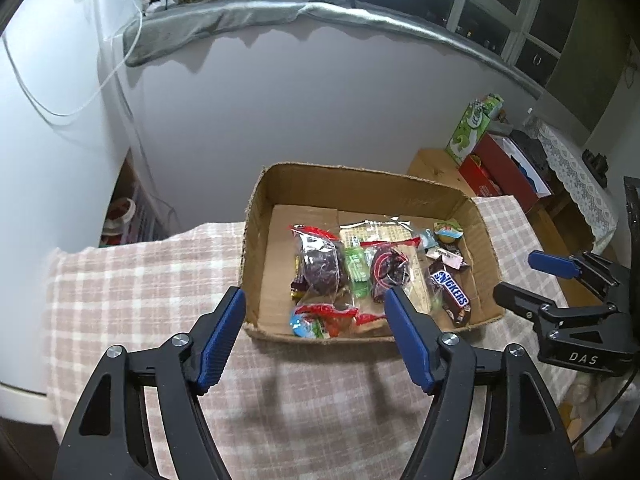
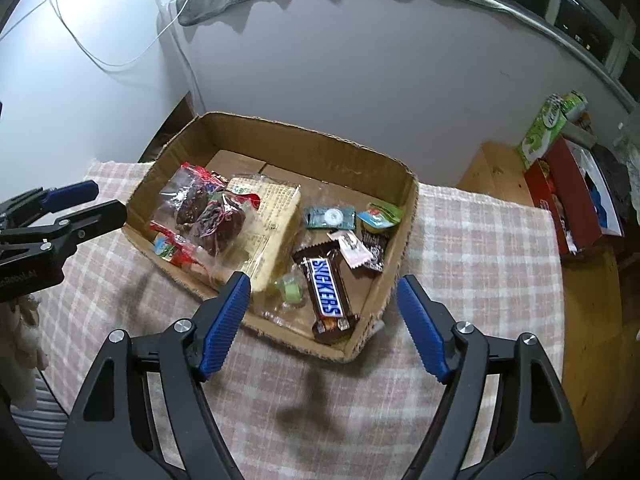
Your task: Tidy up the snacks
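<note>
The left tool [image 1: 314, 312] has its blue-padded jaws standing wide apart with nothing between them; it hangs over the near edge of the cardboard box, tilted down toward the contents. The right tool [image 2: 324, 300] is likewise spread and empty, poised above the box's near right corner, and it shows from the side at the right edge of the left wrist view. Neither touches a snack, so I judge both are either lining up a pick or have finished placing.

Just ahead of the jaws lies the Snickers bar [image 2: 327, 288], flat along the box's right side, its length running toward the near wall. Beside it sits a small green jelly cup [image 2: 292, 292] in clear wrap. Further left, a large clear pack of pale crackers [image 2: 266, 220] carries two bags of dark dried fruit [image 2: 208, 212] with red seals, and a red-and-blue sweet wrapper [image 2: 170, 248] rests by the near left wall. Toward the far right corner are a teal sachet [image 2: 329, 217], a green-lidded cup [image 2: 380, 216], and small pink and black wrapped sweets [image 2: 362, 250].

The cardboard box [image 2: 304, 136] is shallow and open-topped, which keeps everything reachable from above. It stands on a counter covered by a pink checked cloth [image 2: 480, 248], with no snacks visible outside it; the gathering looks largely done.
</note>
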{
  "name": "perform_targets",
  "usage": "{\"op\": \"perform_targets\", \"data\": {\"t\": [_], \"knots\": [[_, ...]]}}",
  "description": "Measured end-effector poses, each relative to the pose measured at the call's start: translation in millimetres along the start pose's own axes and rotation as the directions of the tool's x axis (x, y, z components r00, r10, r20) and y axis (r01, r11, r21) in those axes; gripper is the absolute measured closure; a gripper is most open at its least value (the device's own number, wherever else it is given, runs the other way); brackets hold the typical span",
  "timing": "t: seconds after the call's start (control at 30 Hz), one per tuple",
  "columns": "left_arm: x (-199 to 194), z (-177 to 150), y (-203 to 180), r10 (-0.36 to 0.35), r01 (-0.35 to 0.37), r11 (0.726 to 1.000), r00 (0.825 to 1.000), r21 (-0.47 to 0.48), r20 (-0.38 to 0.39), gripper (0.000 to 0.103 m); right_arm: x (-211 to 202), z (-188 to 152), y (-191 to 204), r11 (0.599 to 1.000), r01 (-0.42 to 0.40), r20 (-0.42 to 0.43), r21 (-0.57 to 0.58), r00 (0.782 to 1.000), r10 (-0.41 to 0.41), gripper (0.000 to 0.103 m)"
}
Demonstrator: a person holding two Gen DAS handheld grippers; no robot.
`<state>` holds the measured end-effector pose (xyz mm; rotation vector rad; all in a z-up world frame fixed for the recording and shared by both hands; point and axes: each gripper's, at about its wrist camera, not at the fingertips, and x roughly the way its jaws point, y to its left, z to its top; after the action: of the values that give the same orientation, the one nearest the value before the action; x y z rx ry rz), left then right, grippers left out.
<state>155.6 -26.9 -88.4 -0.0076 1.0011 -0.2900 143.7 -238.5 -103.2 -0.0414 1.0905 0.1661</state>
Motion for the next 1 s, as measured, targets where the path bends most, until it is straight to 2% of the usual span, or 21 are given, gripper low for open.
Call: {"op": "perform_targets", "data": {"t": [0.4, 0.53, 0.67, 0.8, 1.0], "knots": [[-76.8, -21.8, -14.7, 0.006, 0.001, 0.999, 0.991, -0.051, 0.136, 0.031, -70.8, -14.1, 15.3, 0.998, 0.064, 0.098, 0.01, 0.993, -0.064, 0.024], [-95.5, -23.6, -15.4, 0.033, -0.024, 0.998, 0.985, -0.059, 0.168, 0.031, -89.9, -18.1, 21.3, 0.998, 0.053, 0.125, 0.033, 0.99, -0.057, 0.014], [-107.8, -25.1, -18.2, 0.051, -0.042, 0.998, 0.981, -0.054, 0.189, 0.031, -106.3, -19.1, 27.8, 0.997, 0.065, 0.157, 0.03, 0.985, -0.069, 0.014], [-114.0, -26.2, -20.5, 0.04, -0.03, 0.998, 0.98, -0.054, 0.197, 0.031, -119.9, -18.4, 35.7, 0.996, 0.094, 0.185, 0.004, 0.978, -0.093, 0.014], [-120.7, -25.9, -24.9, 0.028, -0.018, 0.999, 0.978, -0.049, 0.206, 0.031, -129.2, -19.0, 37.9, 0.996, 0.093, 0.204, 0.008, 0.975, -0.093, 0.013]]}}
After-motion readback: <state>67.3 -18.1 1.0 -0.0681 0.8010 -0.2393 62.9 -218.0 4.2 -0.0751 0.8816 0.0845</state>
